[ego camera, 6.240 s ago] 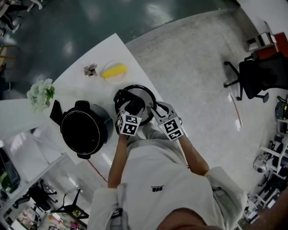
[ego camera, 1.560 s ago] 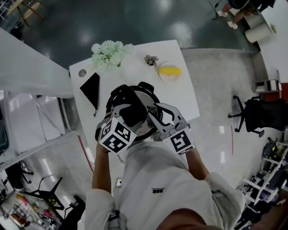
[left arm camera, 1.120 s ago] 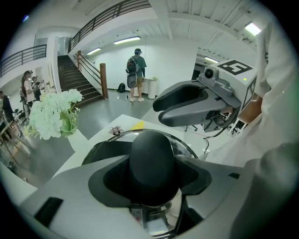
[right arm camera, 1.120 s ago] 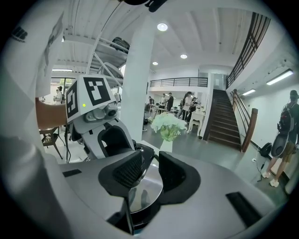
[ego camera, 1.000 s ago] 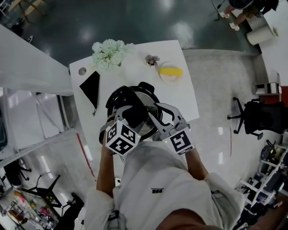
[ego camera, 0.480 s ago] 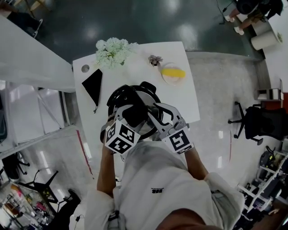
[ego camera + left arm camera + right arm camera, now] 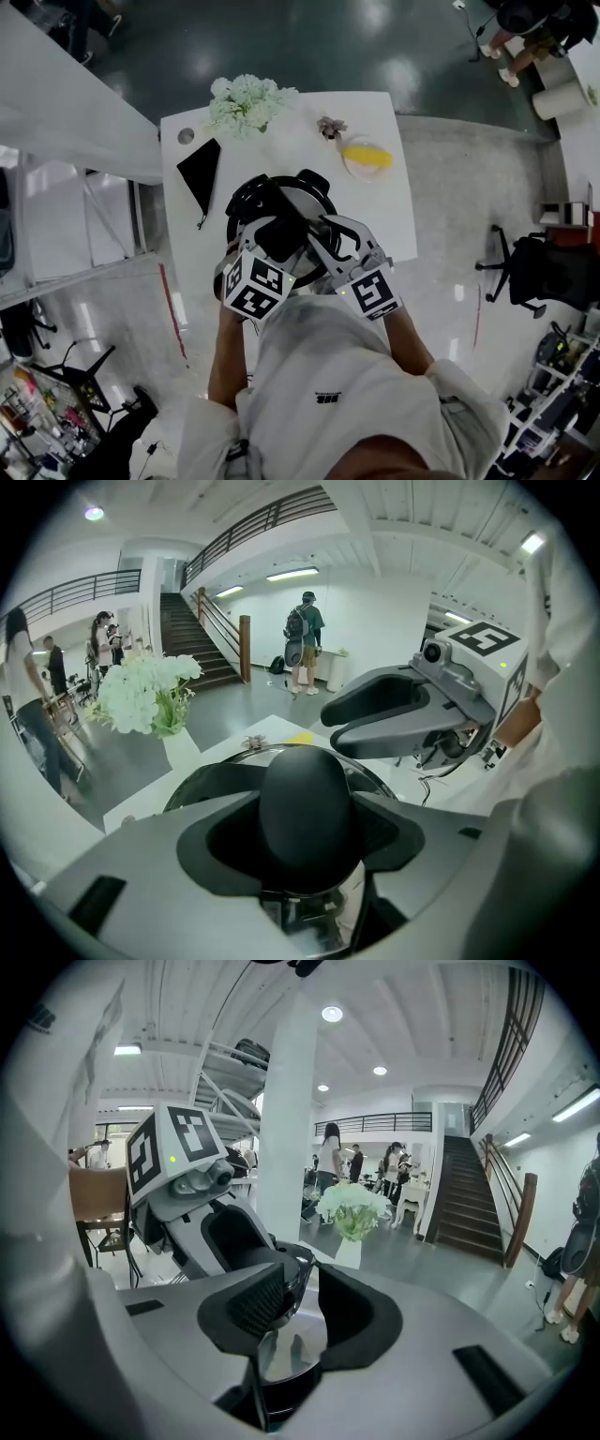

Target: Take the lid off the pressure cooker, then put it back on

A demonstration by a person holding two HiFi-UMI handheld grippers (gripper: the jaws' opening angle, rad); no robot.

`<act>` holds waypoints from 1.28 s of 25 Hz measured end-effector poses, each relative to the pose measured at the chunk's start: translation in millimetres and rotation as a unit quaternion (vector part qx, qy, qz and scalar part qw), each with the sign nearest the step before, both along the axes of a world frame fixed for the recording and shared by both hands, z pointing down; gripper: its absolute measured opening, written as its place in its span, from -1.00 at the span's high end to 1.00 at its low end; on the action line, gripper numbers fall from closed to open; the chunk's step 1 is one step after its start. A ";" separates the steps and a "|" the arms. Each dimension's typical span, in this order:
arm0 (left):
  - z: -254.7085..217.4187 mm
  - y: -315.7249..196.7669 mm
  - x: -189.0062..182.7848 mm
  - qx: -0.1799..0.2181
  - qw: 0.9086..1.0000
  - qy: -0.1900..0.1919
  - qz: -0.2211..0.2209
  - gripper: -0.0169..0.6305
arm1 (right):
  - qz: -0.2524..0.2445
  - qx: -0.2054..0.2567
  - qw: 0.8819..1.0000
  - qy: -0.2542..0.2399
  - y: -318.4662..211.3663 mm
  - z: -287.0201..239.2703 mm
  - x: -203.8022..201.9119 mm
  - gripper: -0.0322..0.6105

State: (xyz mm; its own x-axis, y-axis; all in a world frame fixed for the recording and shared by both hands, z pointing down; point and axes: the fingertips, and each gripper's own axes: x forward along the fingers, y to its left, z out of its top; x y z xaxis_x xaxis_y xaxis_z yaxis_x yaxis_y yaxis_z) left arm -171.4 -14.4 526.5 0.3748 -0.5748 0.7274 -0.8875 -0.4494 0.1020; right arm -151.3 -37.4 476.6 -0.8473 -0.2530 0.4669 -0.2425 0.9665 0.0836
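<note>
Lid over pot: the left tool (image 7: 305, 829) is clamped on the black knob (image 7: 307, 789) at the centre of the lid (image 7: 307, 202). The lid lies flat on the pressure cooker (image 7: 246, 199), mid-worktop (image 7: 375, 220). The right tool (image 7: 300, 1302), jaws narrow, straddles the lid's near right rim; whether its pads bite is unclear. Seating the lid likely means turning it about the knob.

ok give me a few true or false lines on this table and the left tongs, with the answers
1. The left tongs grip the lid's black knob. True.
2. The flowers stand on the floor. False: the flowers stand on the table.
3. The plate holds something yellow. True.
4. The black pouch lies right of the plate. False: the pouch lies on the table's left side, near the flowers.
</note>
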 end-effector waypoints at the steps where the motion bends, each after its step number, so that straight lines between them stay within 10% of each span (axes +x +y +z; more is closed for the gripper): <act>1: 0.1 -0.2 -0.1 0.000 1.000 0.000 -0.008 0.06 | -0.001 -0.002 1.000 0.000 0.0 0.8 0.4 0.53; 21: 0.2 -3.3 -7.3 0.014 0.986 -0.002 -0.167 0.04 | -0.004 -0.020 1.000 -0.015 -3.2 6.7 14.3 0.53; 32: -21.5 -3.1 -11.8 0.118 0.968 0.015 -0.223 -0.04 | -0.003 -0.011 0.998 -0.056 0.8 -6.9 19.7 0.53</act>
State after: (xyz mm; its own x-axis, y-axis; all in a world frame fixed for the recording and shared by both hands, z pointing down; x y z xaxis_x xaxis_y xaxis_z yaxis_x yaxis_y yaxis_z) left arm -183.1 -17.4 505.0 0.0699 -0.8333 0.5483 -0.9968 -0.0370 0.0710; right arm -131.6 -36.6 469.8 -0.8961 -0.2375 0.3749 -0.2425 0.9695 0.0346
